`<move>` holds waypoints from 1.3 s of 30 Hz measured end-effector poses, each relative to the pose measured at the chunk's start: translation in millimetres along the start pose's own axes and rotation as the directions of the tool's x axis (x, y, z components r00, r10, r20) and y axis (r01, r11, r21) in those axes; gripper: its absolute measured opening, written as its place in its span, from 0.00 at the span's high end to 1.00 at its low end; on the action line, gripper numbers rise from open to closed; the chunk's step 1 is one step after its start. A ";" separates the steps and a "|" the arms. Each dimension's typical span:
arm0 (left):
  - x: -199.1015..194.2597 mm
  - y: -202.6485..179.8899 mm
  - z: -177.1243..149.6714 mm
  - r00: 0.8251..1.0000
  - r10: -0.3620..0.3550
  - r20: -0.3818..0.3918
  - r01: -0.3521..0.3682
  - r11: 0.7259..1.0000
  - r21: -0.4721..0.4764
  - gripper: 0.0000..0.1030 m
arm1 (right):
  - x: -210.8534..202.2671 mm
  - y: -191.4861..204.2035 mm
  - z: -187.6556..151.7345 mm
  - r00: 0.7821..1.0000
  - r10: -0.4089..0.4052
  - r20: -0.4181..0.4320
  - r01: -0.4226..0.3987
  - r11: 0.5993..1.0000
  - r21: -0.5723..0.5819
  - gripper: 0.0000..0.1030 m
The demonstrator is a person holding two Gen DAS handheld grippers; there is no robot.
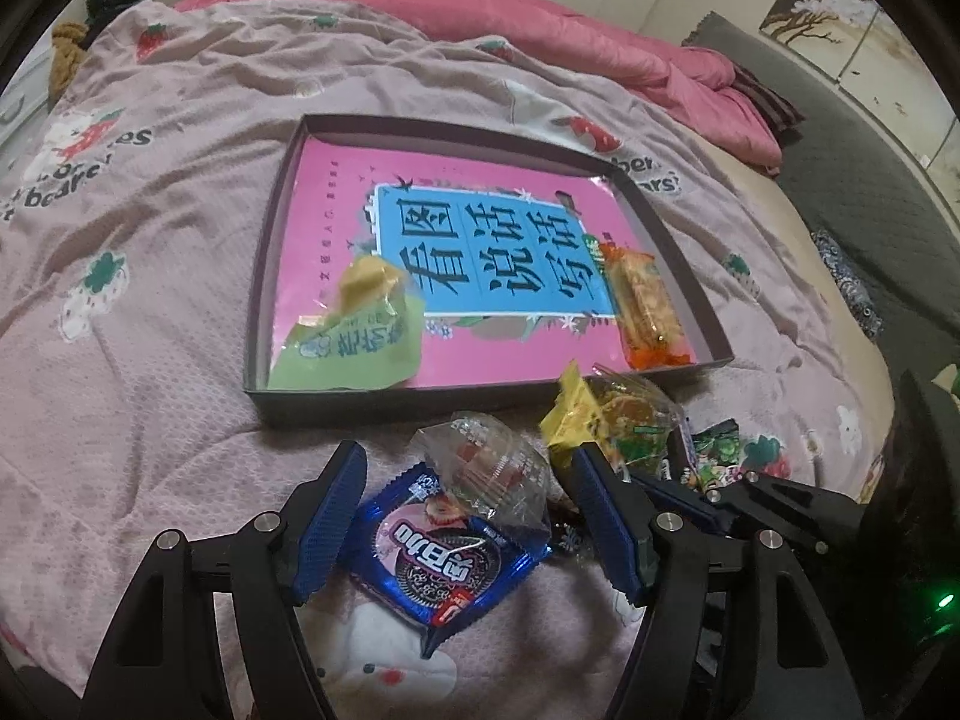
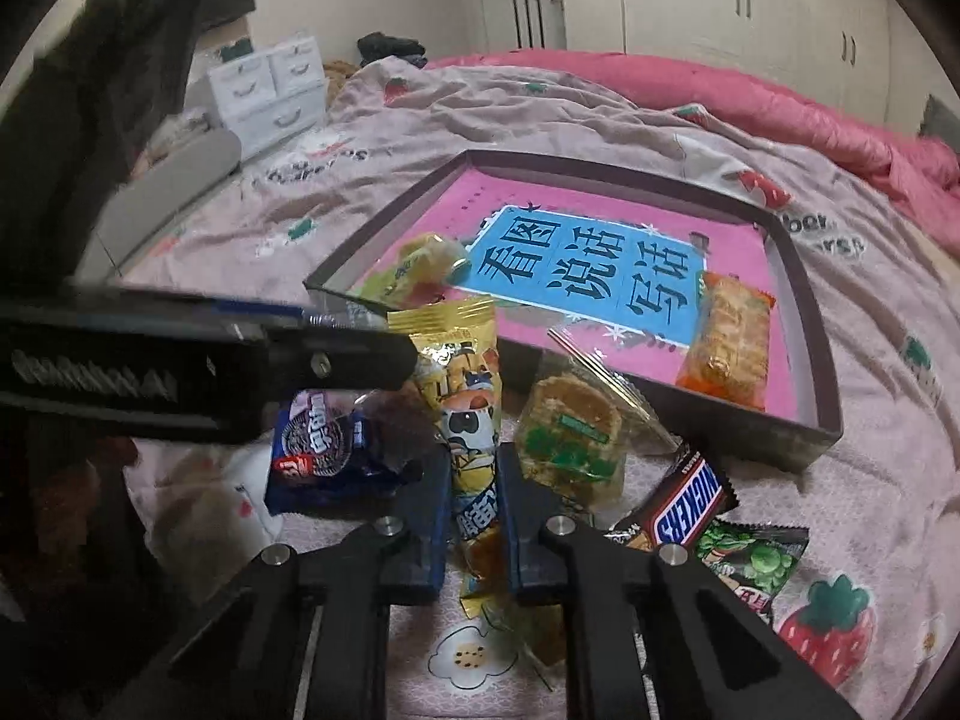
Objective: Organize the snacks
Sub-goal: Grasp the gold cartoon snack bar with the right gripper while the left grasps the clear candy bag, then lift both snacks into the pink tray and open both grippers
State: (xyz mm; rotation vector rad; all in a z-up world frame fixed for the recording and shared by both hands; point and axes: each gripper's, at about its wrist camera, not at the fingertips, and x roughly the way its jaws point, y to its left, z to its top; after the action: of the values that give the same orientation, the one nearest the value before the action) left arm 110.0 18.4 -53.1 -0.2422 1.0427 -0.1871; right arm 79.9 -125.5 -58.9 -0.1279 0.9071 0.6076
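A shallow dark box (image 1: 273, 228) (image 2: 807, 312) lined with a pink book lies on the bed. In it are a green-and-yellow packet (image 1: 354, 330) (image 2: 420, 273) and an orange biscuit packet (image 1: 645, 306) (image 2: 729, 339). My left gripper (image 1: 465, 516) is open around a blue Oreo packet (image 1: 444, 558) (image 2: 318, 450) and a clear wrapped snack (image 1: 486, 468). My right gripper (image 2: 474, 474) is shut on a yellow cartoon snack packet (image 2: 465, 396) (image 1: 576, 414), in front of the box.
Loose snacks lie on the pink strawberry-print blanket (image 1: 150, 300) before the box: a clear-wrapped cake (image 2: 570, 438), a Snickers bar (image 2: 684, 498), a green pea packet (image 2: 750, 558). A pink quilt (image 1: 600, 42) lies behind. White drawers (image 2: 270, 90) stand beside the bed.
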 end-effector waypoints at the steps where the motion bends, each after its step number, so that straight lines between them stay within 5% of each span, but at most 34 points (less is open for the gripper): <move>1: 4.0 0.1 -0.7 1.000 -0.006 -0.013 0.006 1.000 -0.001 0.29 | -1.7 -2.8 0.5 1.000 0.001 0.002 -0.001 1.000 0.012 0.88; 4: 11.4 1.2 -1.7 0.999 -0.016 -0.037 0.015 1.000 -0.008 0.31 | -7.5 -9.9 0.8 1.000 0.024 0.017 -0.024 0.999 0.043 0.89; 11: 24.6 0.6 3.3 0.999 -0.029 -0.045 0.028 1.000 -0.007 0.61 | -16.6 -16.8 1.5 0.997 0.057 0.042 -0.061 0.994 0.096 0.89; 39: -36.5 -8.2 14.3 0.990 -0.068 0.126 0.066 0.998 0.020 0.65 | -67.1 -31.9 20.5 0.965 0.101 0.241 -0.139 0.979 0.146 0.89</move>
State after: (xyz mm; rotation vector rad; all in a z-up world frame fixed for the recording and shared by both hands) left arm 104.2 21.8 -13.7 -0.2718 0.9073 -0.2378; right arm 80.7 -174.1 0.8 0.1444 0.7359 0.6442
